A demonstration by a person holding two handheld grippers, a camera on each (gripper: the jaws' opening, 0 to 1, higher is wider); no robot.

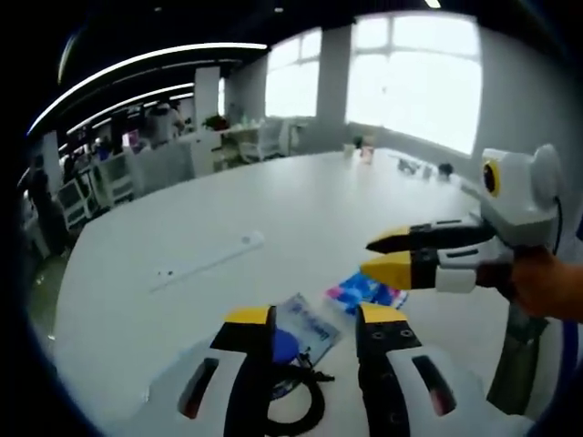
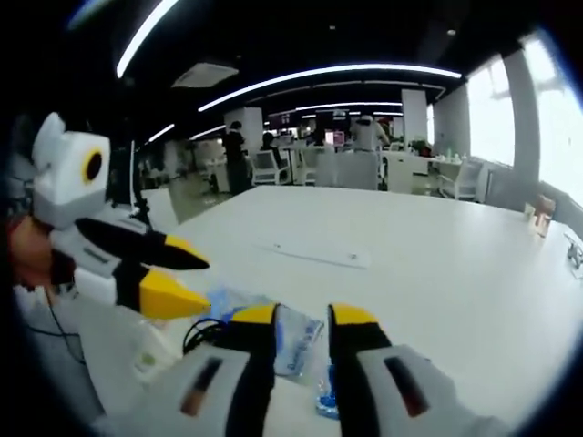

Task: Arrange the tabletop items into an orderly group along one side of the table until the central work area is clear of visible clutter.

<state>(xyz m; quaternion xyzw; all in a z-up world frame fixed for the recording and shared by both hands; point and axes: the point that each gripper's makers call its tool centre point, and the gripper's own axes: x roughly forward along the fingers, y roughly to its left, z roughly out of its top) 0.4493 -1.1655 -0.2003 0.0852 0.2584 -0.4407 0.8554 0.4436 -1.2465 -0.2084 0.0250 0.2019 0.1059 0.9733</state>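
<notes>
A clear plastic packet with blue print (image 1: 308,325) (image 2: 293,339) lies on the white table (image 1: 301,200) near its front edge. Beside it are a blue and pink packet (image 1: 366,293), a coiled black cable (image 1: 299,402) (image 2: 204,335) and a small blue round thing (image 1: 284,345). My left gripper (image 1: 316,319) (image 2: 197,280) hovers open over the clear packet, holding nothing. My right gripper (image 2: 302,316) comes into the left gripper view from the right (image 1: 379,256), open and empty, just above the coloured packet. The two grippers face each other over this small pile.
A long white strip (image 1: 208,262) (image 2: 315,256) lies flat near the table's middle. Small items (image 1: 421,166) stand at the far edge by the windows, with a cup-like thing (image 1: 366,146). A small white object (image 2: 146,360) lies by the cable. Desks, chairs and people fill the room behind.
</notes>
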